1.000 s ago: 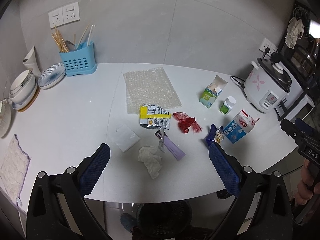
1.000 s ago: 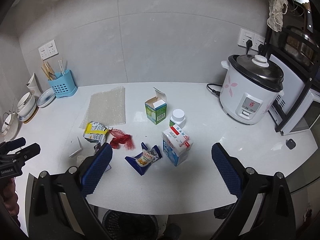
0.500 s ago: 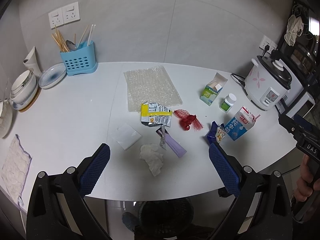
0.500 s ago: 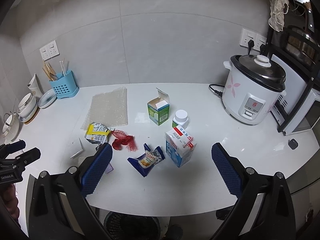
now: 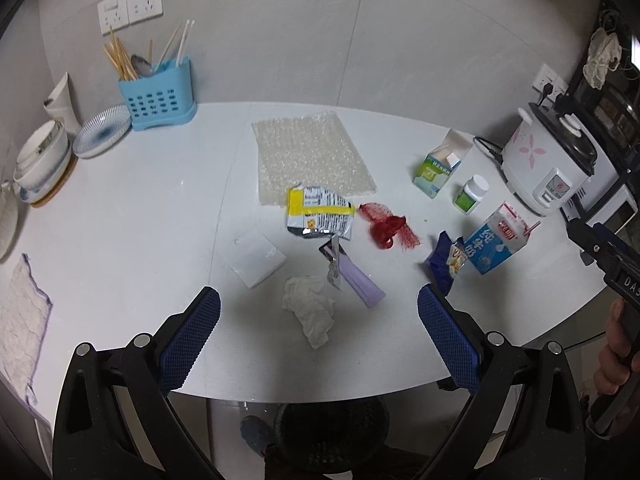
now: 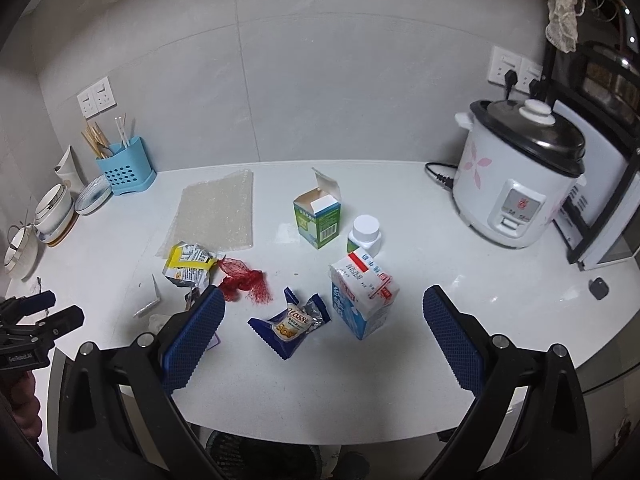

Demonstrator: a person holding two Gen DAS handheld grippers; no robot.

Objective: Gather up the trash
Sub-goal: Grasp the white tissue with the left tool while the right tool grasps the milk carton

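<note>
Trash lies on the white counter (image 5: 120,208): a crumpled tissue (image 5: 310,312), a purple wrapper (image 5: 358,282), a white flat packet (image 5: 258,258), a yellow snack bag (image 5: 318,216), red netting (image 5: 386,228), a blue snack wrapper (image 6: 290,322), a milk carton (image 6: 362,294), an open green box (image 6: 318,216), a small bottle (image 6: 364,234) and bubble wrap (image 5: 310,158). My left gripper (image 5: 320,338) is open and empty, above the tissue near the front edge. My right gripper (image 6: 324,330) is open and empty, around the blue wrapper and carton. A black bin (image 5: 332,436) stands below the counter edge.
A rice cooker (image 6: 520,184) stands at the right with its cord plugged in. A blue utensil holder (image 5: 158,94), plate and bowls (image 5: 42,160) sit at the back left. A cloth (image 5: 20,320) lies at the left edge. A rack with a microwave is far right.
Both grippers have drawn back and risen slightly from the counter; the trash looks a little farther and lower in both views. Nothing was picked up.
</note>
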